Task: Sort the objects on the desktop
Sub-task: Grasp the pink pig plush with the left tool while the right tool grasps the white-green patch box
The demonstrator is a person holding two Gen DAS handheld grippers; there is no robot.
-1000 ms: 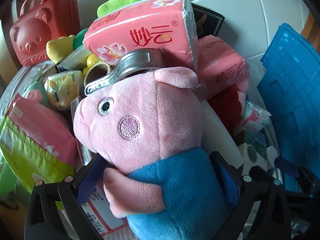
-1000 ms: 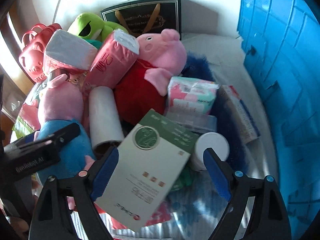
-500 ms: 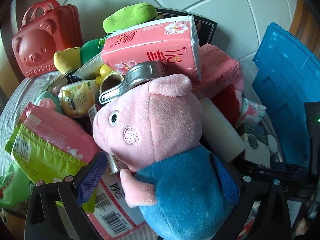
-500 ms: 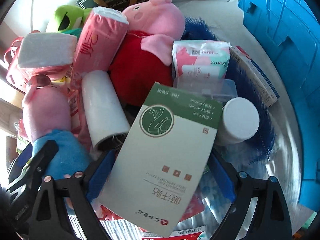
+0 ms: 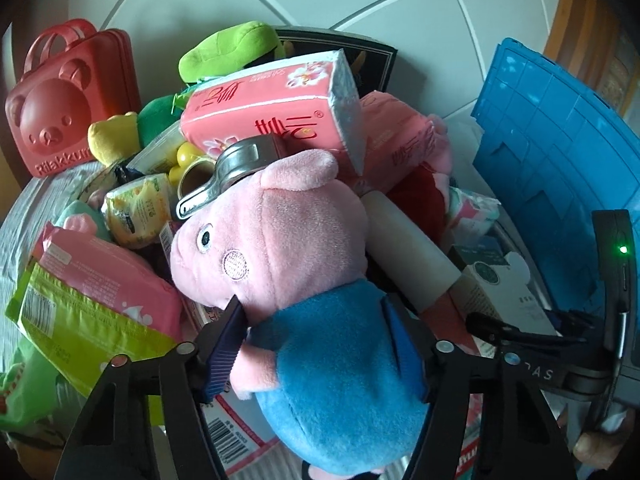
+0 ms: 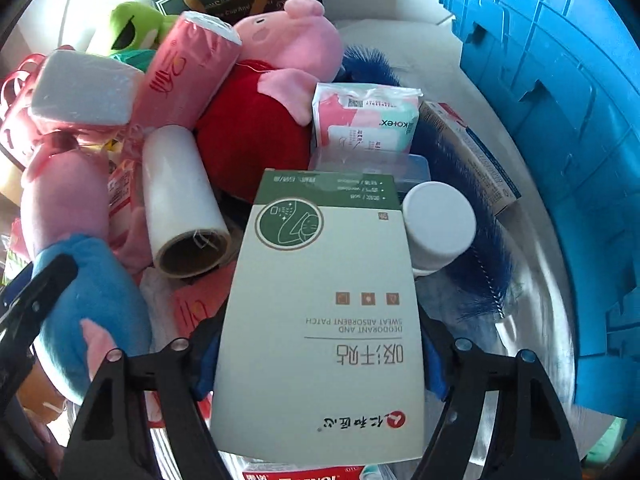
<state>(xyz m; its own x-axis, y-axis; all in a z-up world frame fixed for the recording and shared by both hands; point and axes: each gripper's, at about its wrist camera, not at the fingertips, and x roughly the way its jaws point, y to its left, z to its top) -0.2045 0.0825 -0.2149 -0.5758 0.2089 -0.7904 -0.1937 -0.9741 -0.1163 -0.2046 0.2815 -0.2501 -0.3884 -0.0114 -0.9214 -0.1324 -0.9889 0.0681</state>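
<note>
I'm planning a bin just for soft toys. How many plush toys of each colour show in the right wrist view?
Pink pigs: 2, blue-bodied pig, red-bodied pig
Green plush: 1
Total: 3

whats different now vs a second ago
Both grippers shut on their picks: the left gripper now clamps the blue-bodied pig plush, the right gripper the green-and-white box, which looms nearer. The pile, red bear case and blue crate stayed put.
</note>
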